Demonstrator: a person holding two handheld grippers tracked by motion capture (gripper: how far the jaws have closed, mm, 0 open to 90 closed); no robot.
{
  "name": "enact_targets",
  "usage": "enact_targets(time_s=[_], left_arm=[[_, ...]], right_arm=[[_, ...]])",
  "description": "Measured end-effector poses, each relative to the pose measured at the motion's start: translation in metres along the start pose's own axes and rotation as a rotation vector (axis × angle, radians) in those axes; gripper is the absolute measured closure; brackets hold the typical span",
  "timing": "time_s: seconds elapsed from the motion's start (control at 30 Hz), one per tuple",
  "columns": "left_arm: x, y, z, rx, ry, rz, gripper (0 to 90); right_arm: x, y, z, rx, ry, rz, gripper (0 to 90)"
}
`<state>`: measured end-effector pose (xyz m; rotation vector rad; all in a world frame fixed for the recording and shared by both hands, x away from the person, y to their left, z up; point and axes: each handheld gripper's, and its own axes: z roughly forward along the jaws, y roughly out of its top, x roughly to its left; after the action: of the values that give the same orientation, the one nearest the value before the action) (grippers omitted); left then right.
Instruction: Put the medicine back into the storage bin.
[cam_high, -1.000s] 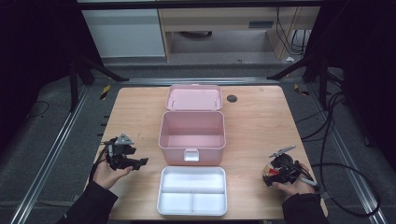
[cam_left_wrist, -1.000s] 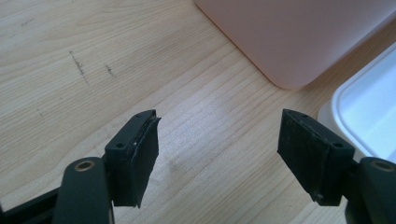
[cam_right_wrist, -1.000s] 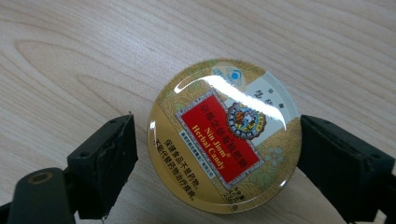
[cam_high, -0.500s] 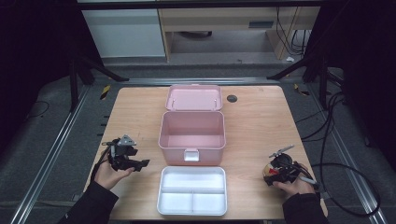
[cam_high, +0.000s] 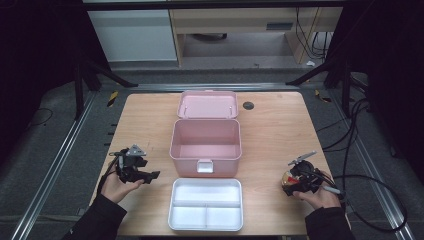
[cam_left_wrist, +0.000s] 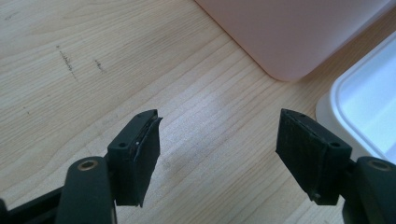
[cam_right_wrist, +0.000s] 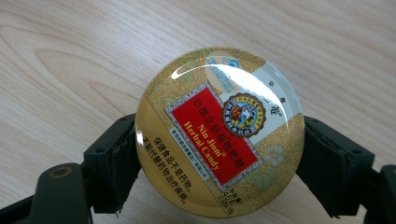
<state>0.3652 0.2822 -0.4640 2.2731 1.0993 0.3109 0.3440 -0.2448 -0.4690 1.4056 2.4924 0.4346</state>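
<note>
A round gold tin (cam_right_wrist: 219, 135) with a red Herbal Candy label lies flat on the wooden table between the jaws of my right gripper (cam_right_wrist: 222, 140). Both pads (cam_right_wrist: 116, 154) press on its rim, and the jaws have just been closing on it. From above, that gripper (cam_high: 289, 183) and the tin (cam_high: 286, 178) are at the table's near right. My left gripper (cam_high: 151, 175) hovers at the near left, its jaws wide open over bare wood with nothing between them (cam_left_wrist: 219, 128).
An open pink box (cam_high: 205, 164) stands mid-table with its lid (cam_high: 207, 104) laid back behind it. A white divided tray (cam_high: 207, 181) sits just in front. The box corner (cam_left_wrist: 289, 32) and tray edge (cam_left_wrist: 369, 98) lie right of my left gripper. A small dark disc (cam_high: 248, 105) lies at the far side.
The right hand has shifted slightly with the tin between its jaws. The left hand has kept still.
</note>
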Motion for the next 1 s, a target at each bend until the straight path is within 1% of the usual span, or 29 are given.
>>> enact_targets(time_s=[0.03, 0.07, 0.1, 0.23, 0.37, 0.43, 0.47, 0.5, 0.57, 0.63, 0.67, 0.7, 0.83, 0.87, 0.9, 0.93, 0.97, 1.0], left_arm=[[0.0, 0.0, 0.0, -0.001, -0.001, -0.001, 30.0], [0.0, 0.0, 0.0, -0.001, -0.001, -0.001, 30.1], [0.001, 0.0, -0.001, -0.002, 0.001, -0.004, 30.1], [0.002, 0.0, -0.002, -0.005, 0.002, -0.005, 30.1], [0.002, 0.0, -0.003, -0.009, 0.008, -0.008, 30.3], [0.003, 0.0, -0.003, -0.008, 0.009, -0.012, 29.9], [0.003, 0.0, -0.003, -0.008, 0.009, -0.012, 29.5], [0.004, 0.0, -0.003, -0.009, 0.01, -0.015, 29.3], [0.004, -0.001, -0.004, -0.01, 0.011, -0.016, 29.3], [0.005, -0.001, -0.004, -0.012, 0.012, -0.02, 29.3], [0.005, -0.001, -0.004, -0.012, 0.012, -0.02, 29.3], [0.005, -0.001, -0.004, -0.012, 0.013, -0.019, 29.3], [0.005, -0.001, -0.004, -0.014, 0.013, -0.02, 29.3], [0.005, -0.001, -0.004, -0.014, 0.013, -0.02, 29.3], [0.005, -0.001, -0.004, -0.011, 0.013, -0.019, 29.3], [0.005, -0.001, -0.004, -0.011, 0.013, -0.019, 29.3], [0.005, -0.001, -0.004, -0.012, 0.013, -0.021, 29.3], [0.005, -0.001, -0.004, -0.012, 0.013, -0.021, 29.3]], right_arm=[[0.0, 0.002, -0.004, -0.012, 0.0, 0.003, 20.5], [0.0, 0.002, -0.004, -0.012, 0.0, 0.003, 20.5], [0.0, 0.004, -0.007, -0.022, 0.001, -0.008, 20.5], [0.001, 0.006, -0.01, -0.028, 0.013, -0.014, 20.5], [0.001, 0.014, -0.018, -0.059, 0.023, -0.021, 20.5], [0.001, 0.02, -0.023, -0.075, 0.017, -0.026, 20.5], [0.001, 0.02, -0.023, -0.075, 0.017, -0.026, 20.5], [0.003, 0.027, -0.028, -0.095, 0.012, -0.035, 20.5], [0.004, 0.03, -0.03, -0.103, 0.012, -0.038, 20.5], [0.007, 0.042, -0.04, -0.131, 0.014, -0.058, 20.5], [0.007, 0.042, -0.04, -0.131, 0.014, -0.058, 20.5], [0.009, 0.05, -0.047, -0.156, 0.015, -0.063, 20.6], [0.012, 0.066, -0.058, -0.184, 0.026, -0.076, 20.6], [0.012, 0.066, -0.058, -0.184, 0.026, -0.076, 20.6], [0.014, 0.073, -0.064, -0.194, 0.032, -0.09, 20.6], [0.014, 0.073, -0.064, -0.194, 0.032, -0.09, 20.6], [0.016, 0.081, -0.069, -0.204, 0.037, -0.099, 20.6], [0.016, 0.081, -0.069, -0.204, 0.037, -0.099, 20.6]])
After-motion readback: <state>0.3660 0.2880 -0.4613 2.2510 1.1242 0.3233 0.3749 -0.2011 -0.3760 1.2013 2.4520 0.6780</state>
